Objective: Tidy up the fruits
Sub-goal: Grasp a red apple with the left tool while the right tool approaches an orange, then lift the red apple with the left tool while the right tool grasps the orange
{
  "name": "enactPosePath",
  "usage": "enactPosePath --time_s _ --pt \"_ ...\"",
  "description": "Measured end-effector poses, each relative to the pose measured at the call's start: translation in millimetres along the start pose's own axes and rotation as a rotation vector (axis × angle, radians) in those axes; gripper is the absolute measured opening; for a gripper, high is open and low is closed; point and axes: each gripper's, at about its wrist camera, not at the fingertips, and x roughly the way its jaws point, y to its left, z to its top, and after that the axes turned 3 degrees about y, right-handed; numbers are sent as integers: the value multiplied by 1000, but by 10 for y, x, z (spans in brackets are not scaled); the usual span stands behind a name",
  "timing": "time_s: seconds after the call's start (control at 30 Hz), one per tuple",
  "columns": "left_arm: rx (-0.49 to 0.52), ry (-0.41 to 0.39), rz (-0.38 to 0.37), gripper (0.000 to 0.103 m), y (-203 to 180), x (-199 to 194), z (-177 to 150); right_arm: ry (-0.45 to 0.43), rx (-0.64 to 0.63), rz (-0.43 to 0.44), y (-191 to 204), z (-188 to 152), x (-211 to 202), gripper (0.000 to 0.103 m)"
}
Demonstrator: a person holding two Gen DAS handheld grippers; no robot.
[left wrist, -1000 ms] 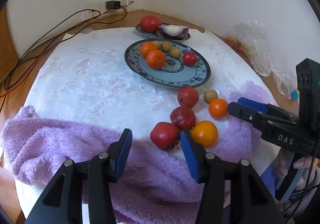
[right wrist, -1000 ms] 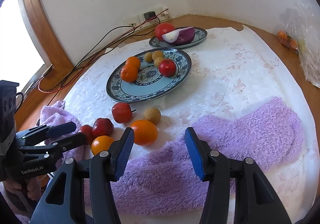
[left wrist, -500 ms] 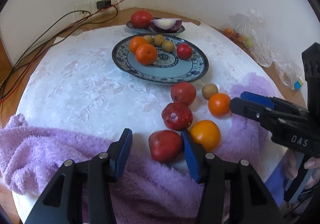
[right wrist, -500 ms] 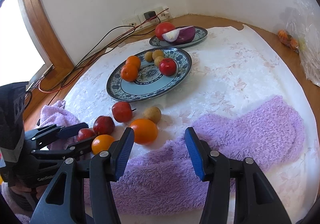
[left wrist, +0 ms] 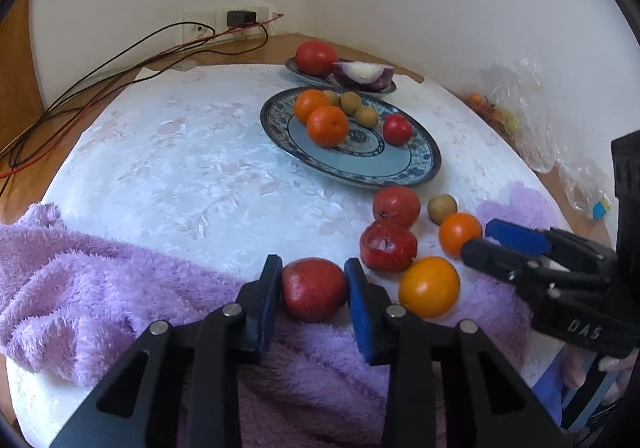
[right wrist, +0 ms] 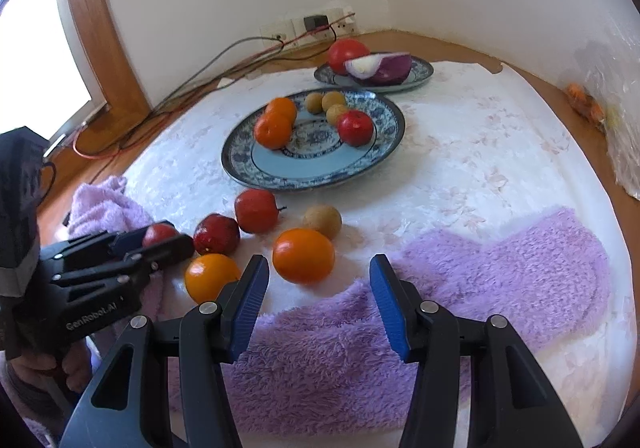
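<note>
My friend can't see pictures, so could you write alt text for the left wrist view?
The left hand-held gripper is closing around a red fruit at the edge of a purple towel. Five more fruits lie loose to its right, near the right hand-held gripper; beyond, a blue plate holds six fruits.

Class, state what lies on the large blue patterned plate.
On the large plate: two oranges, three small brown fruits, one red fruit. The plate surface beneath them is hidden.

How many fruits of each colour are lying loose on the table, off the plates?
Red: 3, one between the left gripper's closing jaws, two free
Orange: 2
Small tan-brown: 1
Total: 6
</note>
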Motion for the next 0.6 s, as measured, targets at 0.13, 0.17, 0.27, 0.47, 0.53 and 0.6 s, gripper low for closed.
enactPosePath --time_s 0.13,0.17,0.27,0.47,0.53,0.6 --pt "24 -20 23 35 -53 -6 -33 4 -14 -28 37 -24 46 54" --pt "28 -23 25 35 -61 -6 -41 2 -17 -35 46 -28 51 54" --pt "32 -30 12 39 -63 -13 -60 -10 -23 -55 69 -48 63 56" --pt "45 -28 -15 49 -72 -17 -68 -10 -85 -86 204 -73 110 73" --pt "46 -28 -17 50 -70 -18 -71 -9 -88 -92 218 -71 113 73" --pt "53 -27 -15 51 -81 -22 -78 -3 -71 -84 200 -46 111 73"
